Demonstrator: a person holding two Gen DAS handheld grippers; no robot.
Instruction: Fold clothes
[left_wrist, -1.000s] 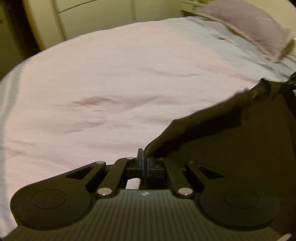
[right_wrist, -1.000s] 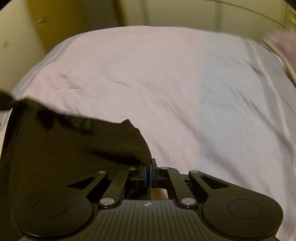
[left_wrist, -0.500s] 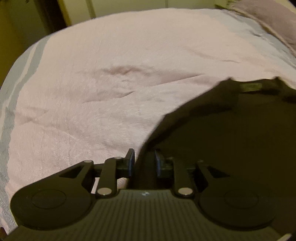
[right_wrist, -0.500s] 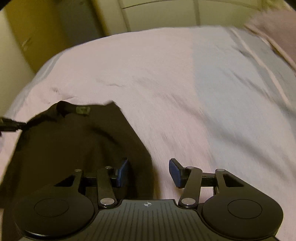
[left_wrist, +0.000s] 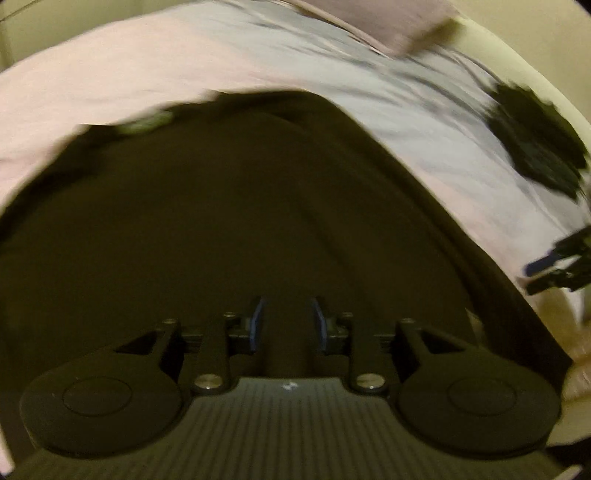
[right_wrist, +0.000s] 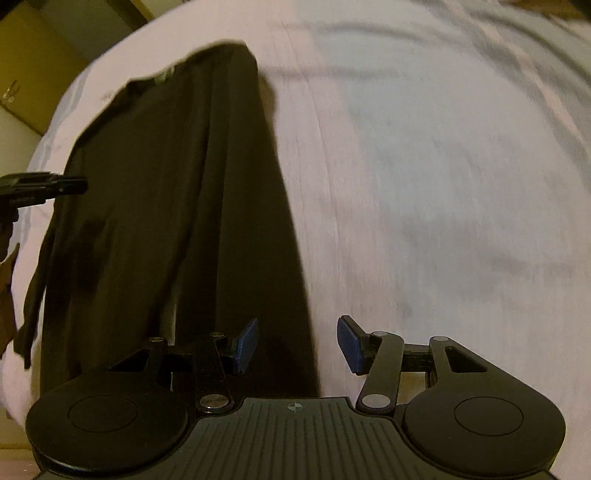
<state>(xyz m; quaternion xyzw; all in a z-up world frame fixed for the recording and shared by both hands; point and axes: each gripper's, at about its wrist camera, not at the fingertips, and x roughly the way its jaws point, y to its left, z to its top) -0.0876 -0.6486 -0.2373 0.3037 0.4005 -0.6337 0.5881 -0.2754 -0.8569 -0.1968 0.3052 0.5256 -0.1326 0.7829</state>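
A black garment (left_wrist: 229, 206) lies spread flat on the pale pink bed sheet (left_wrist: 110, 74), with a small label at its far edge. My left gripper (left_wrist: 287, 325) is open and empty, low over the garment's near part. In the right wrist view the garment (right_wrist: 177, 192) stretches away on the left, with long folds along it. My right gripper (right_wrist: 297, 345) is open and empty over the garment's right edge. The right gripper shows at the right edge of the left wrist view (left_wrist: 554, 266). The left gripper shows at the left edge of the right wrist view (right_wrist: 40, 188).
A second dark piece of clothing (left_wrist: 535, 147) lies on the sheet at the far right. A pink pillow (left_wrist: 388, 26) sits at the head of the bed. A yellowish wall (right_wrist: 44, 48) stands beyond the bed's left side.
Both grippers held the garment's corners a second ago, then opened and let it drop onto the bed. Both have since pulled back along the garment, which now lies flat.
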